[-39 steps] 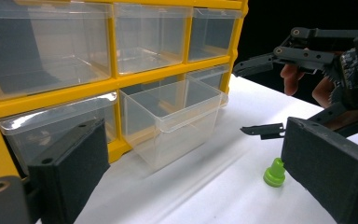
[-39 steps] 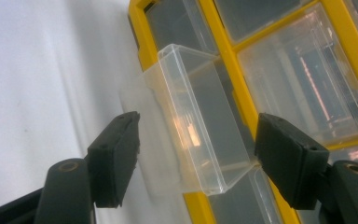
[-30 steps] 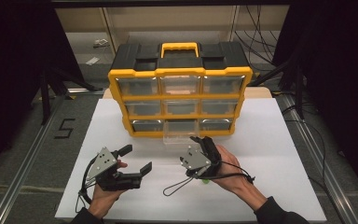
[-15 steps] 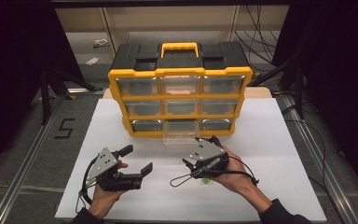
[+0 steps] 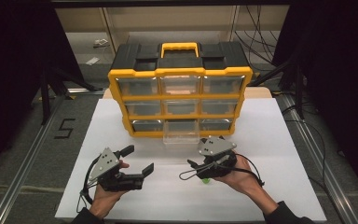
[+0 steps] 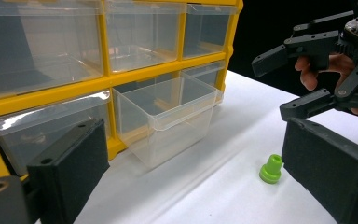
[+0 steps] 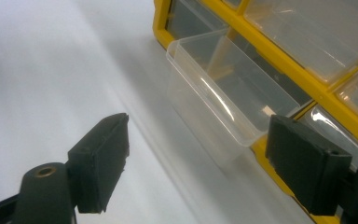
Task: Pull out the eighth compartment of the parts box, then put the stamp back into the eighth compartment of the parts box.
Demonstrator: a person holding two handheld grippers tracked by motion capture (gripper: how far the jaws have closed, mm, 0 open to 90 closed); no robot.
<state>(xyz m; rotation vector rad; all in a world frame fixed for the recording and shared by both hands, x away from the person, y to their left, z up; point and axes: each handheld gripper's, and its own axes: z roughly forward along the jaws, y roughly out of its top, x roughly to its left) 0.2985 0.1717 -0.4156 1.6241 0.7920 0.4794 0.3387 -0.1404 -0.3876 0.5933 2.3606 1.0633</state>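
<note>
A yellow and black organizer (image 5: 180, 74) with clear drawers stands on the white table (image 5: 270, 140). Its bottom middle drawer (image 5: 181, 138) is pulled out and looks empty in the left gripper view (image 6: 168, 116) and the right gripper view (image 7: 223, 93). A small green plug (image 6: 271, 169) stands on the table in front of it, by the right hand (image 5: 205, 181). My right gripper (image 5: 196, 154) is just in front of the drawer; its jaws have just been opening and nothing is between them (image 7: 200, 163). My left gripper (image 5: 139, 159) rests open and empty at the front left (image 6: 200, 186).
The organizer's other drawers are pushed in. Cables trail from both grippers across the table. Metal rails (image 5: 28, 158) run along the table's left and right sides, with dark floor beyond. White table surface lies between the two hands and to the right of the organizer.
The right gripper has drawn back a little from the open drawer, toward the person and to the right, and its jaws stand wider apart. The left gripper has not moved.
</note>
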